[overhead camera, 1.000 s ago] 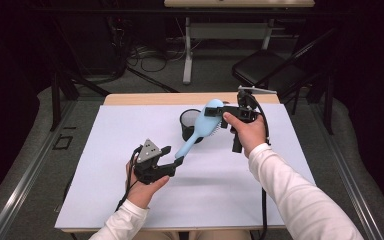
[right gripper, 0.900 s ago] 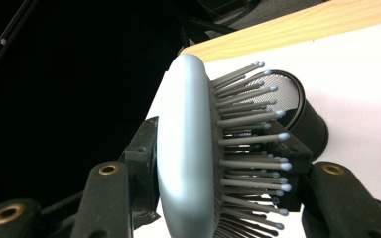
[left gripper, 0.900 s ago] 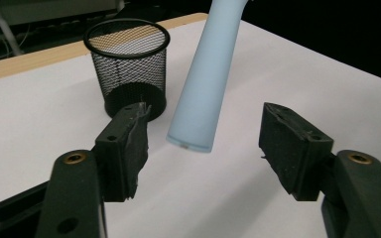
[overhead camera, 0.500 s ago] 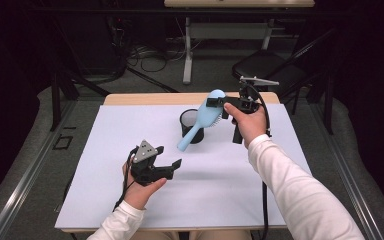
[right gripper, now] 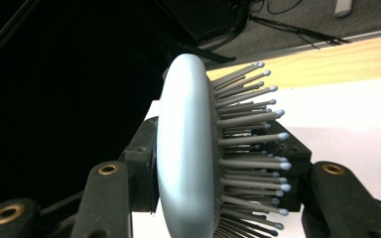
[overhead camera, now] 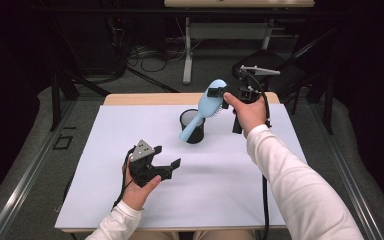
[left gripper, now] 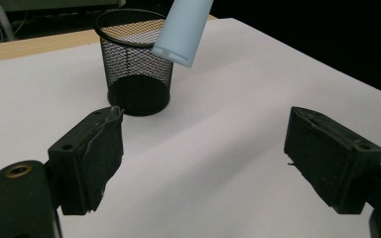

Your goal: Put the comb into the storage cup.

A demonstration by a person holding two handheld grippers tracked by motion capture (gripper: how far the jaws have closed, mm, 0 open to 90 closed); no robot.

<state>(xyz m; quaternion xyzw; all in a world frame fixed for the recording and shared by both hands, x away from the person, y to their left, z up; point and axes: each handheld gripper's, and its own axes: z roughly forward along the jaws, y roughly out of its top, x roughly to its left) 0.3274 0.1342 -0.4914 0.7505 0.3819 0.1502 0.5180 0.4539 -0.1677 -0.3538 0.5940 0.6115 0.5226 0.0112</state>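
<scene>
A light blue hairbrush [overhead camera: 207,105] hangs tilted over the table's far middle. My right gripper [overhead camera: 219,95] is shut on its head, one pad on the smooth back and one in the bristles [right gripper: 248,163]. The handle [left gripper: 183,29] slopes down, and its end hangs just above the rim of a black mesh cup [overhead camera: 198,134], outside it. My left gripper [overhead camera: 166,156] rests low at the front left. Its jaws have just been opening and stand wide with nothing between them. The cup [left gripper: 136,74] stands ahead of them.
A white sheet [overhead camera: 105,150] covers the table, and a wooden strip [overhead camera: 140,99] shows along the far edge. A black chair [overhead camera: 280,65] and a desk's legs [overhead camera: 187,55] stand on the floor behind. Cables trail from both grippers.
My left gripper let go of the handle's end, opened and drew back toward the person. My right gripper lifted the brush, and the handle's end swung over to the cup.
</scene>
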